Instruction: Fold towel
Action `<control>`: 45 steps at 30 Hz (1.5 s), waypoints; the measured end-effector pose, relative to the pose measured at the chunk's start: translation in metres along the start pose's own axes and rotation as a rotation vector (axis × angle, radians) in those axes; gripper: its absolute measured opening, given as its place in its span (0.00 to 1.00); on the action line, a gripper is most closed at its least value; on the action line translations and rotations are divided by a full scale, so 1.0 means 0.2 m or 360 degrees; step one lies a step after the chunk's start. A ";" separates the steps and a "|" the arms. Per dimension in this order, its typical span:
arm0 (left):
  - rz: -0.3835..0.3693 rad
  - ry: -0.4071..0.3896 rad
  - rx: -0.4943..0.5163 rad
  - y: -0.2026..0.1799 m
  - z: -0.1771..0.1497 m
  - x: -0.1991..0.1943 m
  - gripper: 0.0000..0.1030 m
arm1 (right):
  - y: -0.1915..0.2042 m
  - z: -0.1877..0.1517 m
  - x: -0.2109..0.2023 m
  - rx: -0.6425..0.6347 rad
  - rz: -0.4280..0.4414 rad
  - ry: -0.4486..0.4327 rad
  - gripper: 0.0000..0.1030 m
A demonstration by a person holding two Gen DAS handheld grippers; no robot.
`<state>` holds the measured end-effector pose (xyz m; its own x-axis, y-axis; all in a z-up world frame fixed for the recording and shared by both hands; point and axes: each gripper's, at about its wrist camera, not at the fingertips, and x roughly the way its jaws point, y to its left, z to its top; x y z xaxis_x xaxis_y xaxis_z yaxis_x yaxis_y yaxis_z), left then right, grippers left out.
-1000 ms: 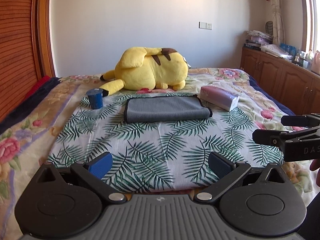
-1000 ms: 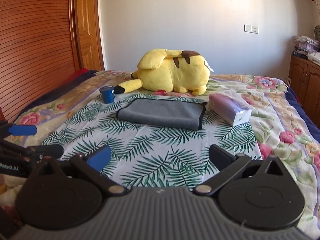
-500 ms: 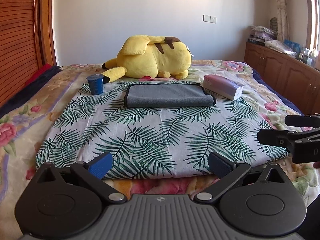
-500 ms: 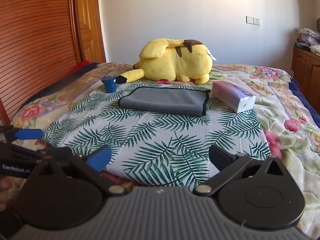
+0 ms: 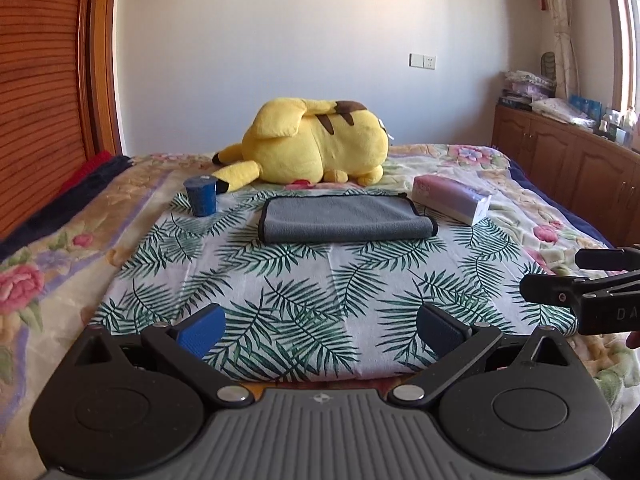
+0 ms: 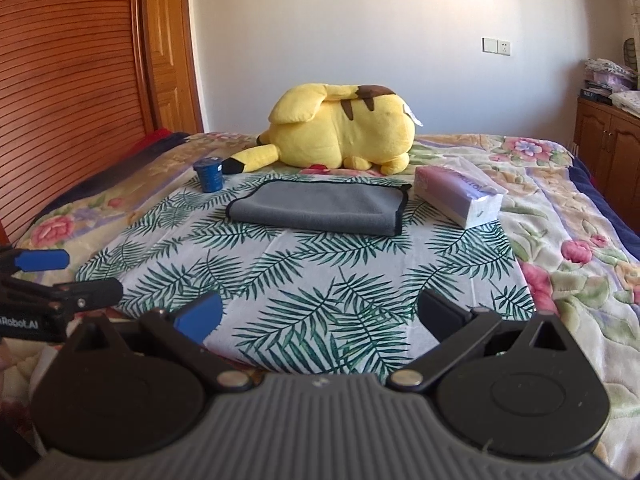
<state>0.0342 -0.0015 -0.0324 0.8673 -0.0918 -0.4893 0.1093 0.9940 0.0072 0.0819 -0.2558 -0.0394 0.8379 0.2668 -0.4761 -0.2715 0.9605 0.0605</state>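
Both left gripper and right gripper hung wide apart and empty near the bed's edge, well short of the grey towel, which already lay folded, likely done.

Ahead of the claw lies a flat grey microfibre towel edged in black, on a white cloth printed with green palm fronds. Beyond it: a yellow plush toy with brown stripes. Left: a dark blue cup.
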 end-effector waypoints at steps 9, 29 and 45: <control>0.0005 -0.0060 0.0042 -0.01 0.01 -0.03 0.84 | -0.01 0.00 -0.04 0.0012 -0.0047 -0.0077 1.00; 0.0032 -0.0201 0.0056 -0.02 0.04 -0.12 0.84 | -0.02 0.00 -0.09 -0.0001 -0.0099 -0.0216 1.00; 0.0070 -0.0290 0.0048 -0.01 0.05 -0.17 0.84 | -0.03 0.01 -0.13 -0.0001 -0.0160 -0.0323 1.00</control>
<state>0.0097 -0.0014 -0.0067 0.9448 -0.0602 -0.3222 0.0813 0.9953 0.0527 0.0621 -0.2683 -0.0259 0.9389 0.1801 -0.2933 -0.1820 0.9831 0.0212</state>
